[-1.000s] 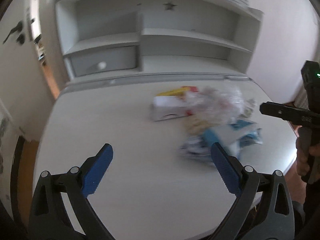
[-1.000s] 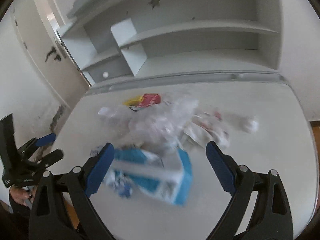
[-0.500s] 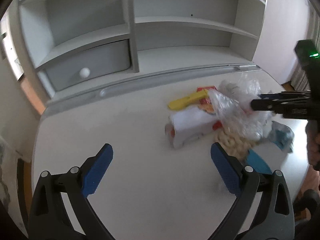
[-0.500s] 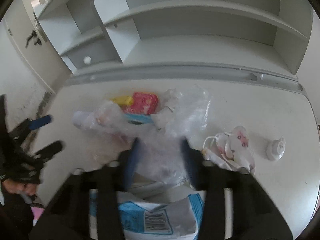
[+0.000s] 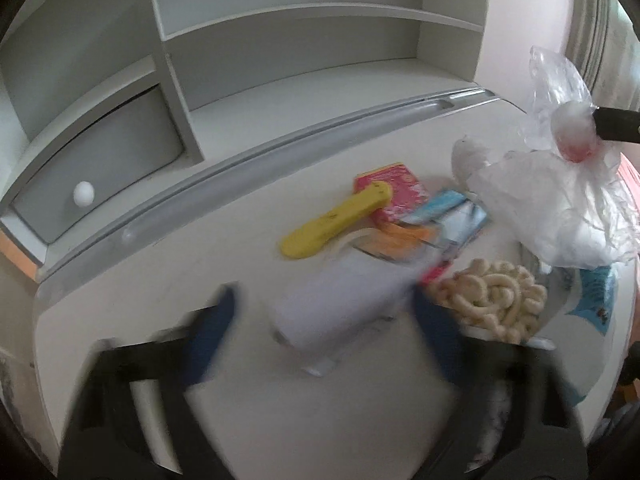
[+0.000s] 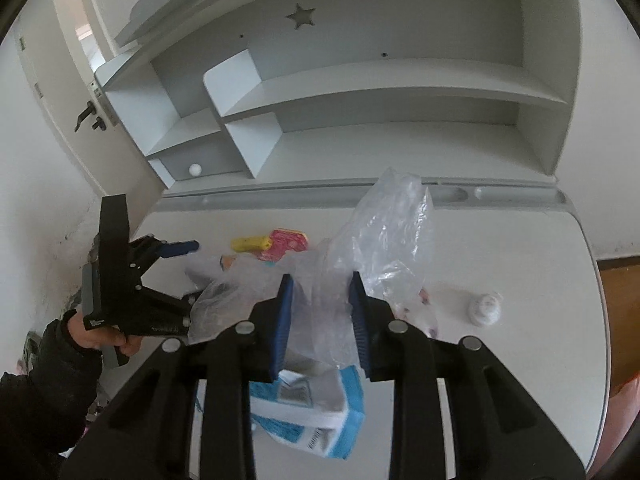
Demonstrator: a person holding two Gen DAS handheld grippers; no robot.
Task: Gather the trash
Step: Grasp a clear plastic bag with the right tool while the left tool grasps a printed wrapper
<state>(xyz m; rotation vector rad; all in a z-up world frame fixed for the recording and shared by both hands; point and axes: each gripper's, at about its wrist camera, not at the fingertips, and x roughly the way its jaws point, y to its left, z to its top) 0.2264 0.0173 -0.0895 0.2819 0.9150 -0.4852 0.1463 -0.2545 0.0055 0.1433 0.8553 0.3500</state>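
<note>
A: What is the right gripper (image 6: pixel 320 312) doing?

B: It is pinching the clear bag (image 6: pixel 384 236) between its blue fingers (image 6: pixel 282 320). The bag is hanging up off the desk (image 6: pixel 500 248), and part of it is standing up above the fingers.

A: And from the other side?

B: In the left view the bag (image 5: pixel 560 208) is hanging at the right, above the pile. Only a black tip of the right gripper (image 5: pixel 616 125) is showing there, at the bag's neck.

A: What is the left gripper (image 5: pixel 324 332) doing?

B: Its fingers are standing wide apart and gripping nothing. They are blurry. A white packet (image 5: pixel 340 304) is lying on the desk (image 5: pixel 160 280) between them. In the right view a hand (image 6: pixel 100 332) is holding that gripper (image 6: pixel 180 268) at the left, by the desk edge.

A: What trash is lying there?

B: A yellow thing (image 5: pixel 336 220) is lying partly on a pink pack (image 5: pixel 400 188). Blue and orange wrappers (image 5: pixel 440 224) are just beside them. A bag of puffs (image 5: pixel 492 300) is lying near the right finger. A blue and white box (image 6: pixel 308 416) is lying under the right gripper. A small white ball of paper (image 6: pixel 485 309) is sitting apart on the right.

A: What is behind the desk?

B: Grey shelves (image 6: pixel 360 92) are standing there, with a star (image 6: pixel 301 16) cut in the back and a drawer knob (image 5: pixel 83 193).
</note>
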